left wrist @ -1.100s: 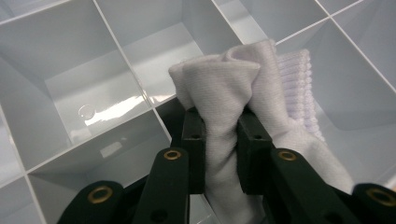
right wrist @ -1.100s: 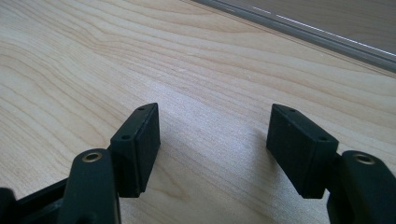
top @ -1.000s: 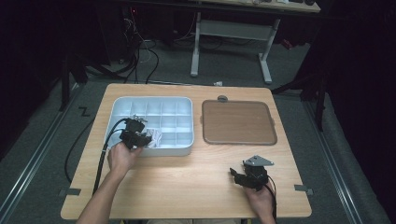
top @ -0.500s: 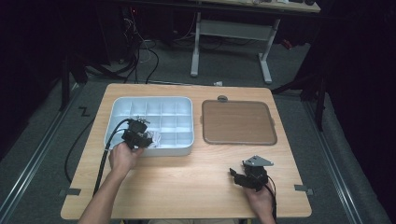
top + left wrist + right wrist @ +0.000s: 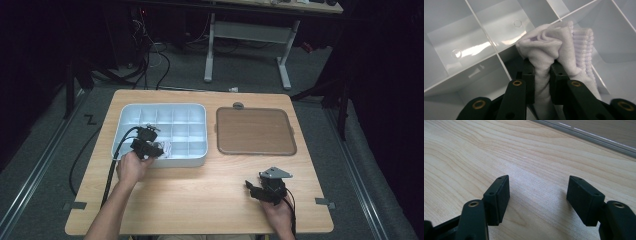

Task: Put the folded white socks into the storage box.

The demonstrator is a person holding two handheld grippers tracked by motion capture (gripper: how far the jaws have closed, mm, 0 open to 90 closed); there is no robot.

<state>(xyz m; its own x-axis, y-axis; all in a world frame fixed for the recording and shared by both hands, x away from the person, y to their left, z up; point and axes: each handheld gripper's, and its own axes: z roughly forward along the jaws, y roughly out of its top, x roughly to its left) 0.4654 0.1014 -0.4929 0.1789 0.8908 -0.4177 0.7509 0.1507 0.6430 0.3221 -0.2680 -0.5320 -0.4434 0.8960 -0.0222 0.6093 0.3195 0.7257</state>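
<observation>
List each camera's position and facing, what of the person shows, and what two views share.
High view: above the table's near side, looking forward and down; forearms, left tongs and right tongs show.
Left gripper view: on the left tongs, looking into the white divided tray; jaws pinch a white sock.
Right gripper view: on the right tongs, facing bare table; jaws apart.
Shared: tray and sock, high and left gripper views.

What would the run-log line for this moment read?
left gripper: shut on white sock | place: over compartment tray | right gripper: open, nothing between jaws, over table | brown tray: untouched
</observation>
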